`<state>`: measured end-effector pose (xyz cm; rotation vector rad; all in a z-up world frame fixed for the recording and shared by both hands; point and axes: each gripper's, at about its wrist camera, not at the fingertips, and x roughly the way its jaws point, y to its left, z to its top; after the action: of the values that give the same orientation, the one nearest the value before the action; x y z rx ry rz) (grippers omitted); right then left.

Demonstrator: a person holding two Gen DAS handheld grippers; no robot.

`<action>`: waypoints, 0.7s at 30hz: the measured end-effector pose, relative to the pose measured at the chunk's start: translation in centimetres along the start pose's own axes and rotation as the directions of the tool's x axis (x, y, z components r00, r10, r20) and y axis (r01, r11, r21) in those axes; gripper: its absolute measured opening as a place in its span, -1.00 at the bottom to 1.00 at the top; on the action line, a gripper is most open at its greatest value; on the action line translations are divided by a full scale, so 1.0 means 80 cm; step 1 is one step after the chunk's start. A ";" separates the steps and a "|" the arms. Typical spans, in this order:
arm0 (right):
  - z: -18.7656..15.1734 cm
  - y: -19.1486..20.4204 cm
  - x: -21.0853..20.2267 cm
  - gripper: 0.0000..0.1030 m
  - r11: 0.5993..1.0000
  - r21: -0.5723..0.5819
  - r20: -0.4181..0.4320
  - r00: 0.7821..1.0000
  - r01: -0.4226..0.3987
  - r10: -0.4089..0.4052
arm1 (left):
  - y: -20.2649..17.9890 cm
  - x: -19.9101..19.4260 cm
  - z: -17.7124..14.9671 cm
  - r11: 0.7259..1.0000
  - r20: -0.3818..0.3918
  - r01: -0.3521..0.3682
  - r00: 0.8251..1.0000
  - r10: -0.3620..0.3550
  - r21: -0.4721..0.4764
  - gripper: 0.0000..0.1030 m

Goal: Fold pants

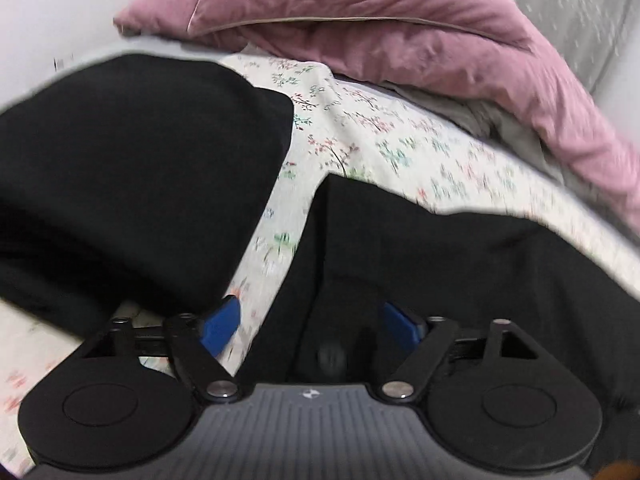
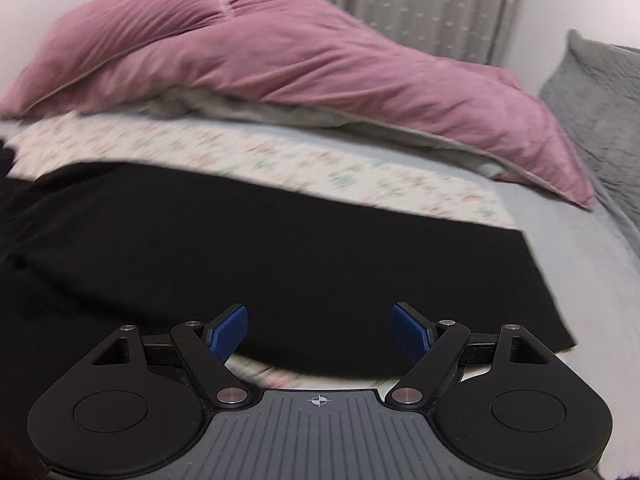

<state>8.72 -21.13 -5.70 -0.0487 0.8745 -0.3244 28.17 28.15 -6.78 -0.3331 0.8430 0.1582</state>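
Note:
Black pants (image 1: 132, 168) lie spread on a floral sheet (image 1: 360, 132) on the bed. In the left wrist view two black parts show, one at the left and one at the right (image 1: 420, 248), with a strip of sheet between them. My left gripper (image 1: 312, 320) hovers over that gap, open, its blue pads (image 1: 222, 326) holding nothing. In the right wrist view the pants (image 2: 260, 248) form one wide flat band with a straight edge at the right. My right gripper (image 2: 318, 330) is open above its near edge, nothing between the blue pads (image 2: 230, 330).
A pink duvet (image 2: 300, 60) is heaped along the far side of the bed. A grey pillow (image 2: 596, 100) stands at the right, with a grey curtain (image 2: 420, 0) behind. Pale blue sheet (image 2: 580, 248) shows right of the pants.

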 end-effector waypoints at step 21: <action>-0.036 0.161 0.026 0.57 0.990 -0.083 -0.063 0.992 -0.111 0.106 | -0.022 0.085 0.057 0.980 0.127 -0.145 0.984 0.128 0.139 -0.34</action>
<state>11.11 -9.23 -11.38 -0.0713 0.9452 -0.1870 36.31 28.15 -8.67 -0.1247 0.7561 0.2395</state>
